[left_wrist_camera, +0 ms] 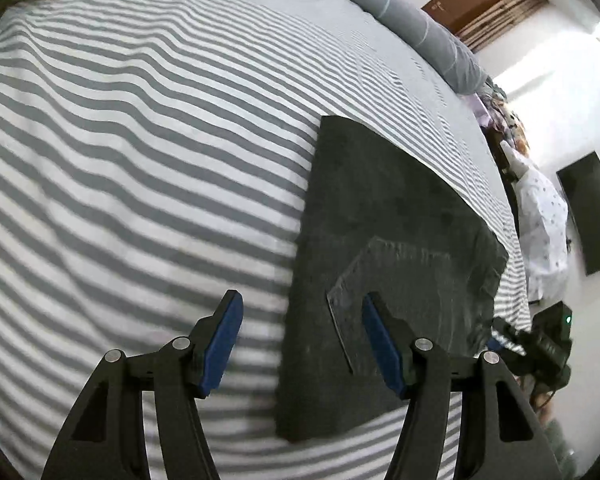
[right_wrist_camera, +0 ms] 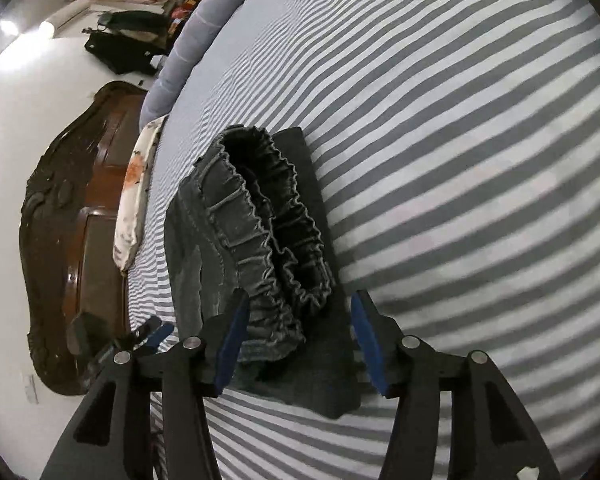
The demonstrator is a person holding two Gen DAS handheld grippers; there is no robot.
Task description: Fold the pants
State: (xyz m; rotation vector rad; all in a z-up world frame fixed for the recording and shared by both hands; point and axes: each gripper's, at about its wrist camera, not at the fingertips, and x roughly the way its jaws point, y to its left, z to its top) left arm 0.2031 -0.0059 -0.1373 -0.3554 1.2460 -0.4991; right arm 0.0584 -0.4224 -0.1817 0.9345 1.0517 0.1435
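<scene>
Left wrist: left tool (left_wrist_camera: 302, 338) wide open, empty | right tool (right_wrist_camera: 298, 344) wide open over folded pants (right_wrist_camera: 268, 240), gripping nothing

dark grey pants (left_wrist_camera: 380, 216), grey-white striped sheet (left_wrist_camera: 140, 160)

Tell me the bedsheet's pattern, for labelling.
Grey and white stripes on the bedsheet, clearest in the left wrist view.
</scene>
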